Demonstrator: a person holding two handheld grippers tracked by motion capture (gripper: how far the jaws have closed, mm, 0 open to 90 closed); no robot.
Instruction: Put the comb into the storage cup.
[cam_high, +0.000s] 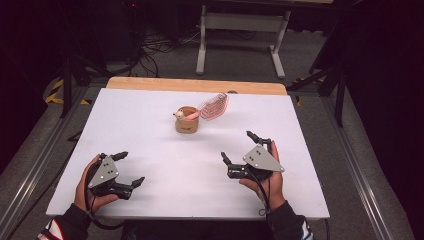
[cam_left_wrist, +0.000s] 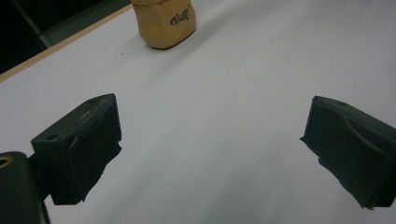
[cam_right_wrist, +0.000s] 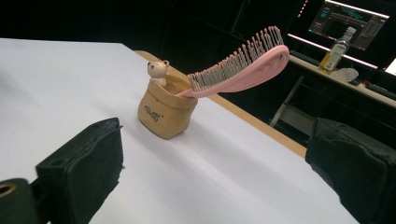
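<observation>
While the left gripper (cam_high: 123, 169) rests at about seven o'clock on the white bench (cam_high: 150, 135), its fingers (cam_left_wrist: 79, 149) are spread wide with nothing between them. At twelve o'clock stands the tan holder (cam_high: 187, 121); the left gripper view cuts off its top. A pink brush (cam_right_wrist: 243, 65) leans out of it, handle hidden inside, beside what may be a small bear figure (cam_right_wrist: 158, 71). At five o'clock the right gripper (cam_high: 239, 148) sits with its fingers spread, empty too.
</observation>
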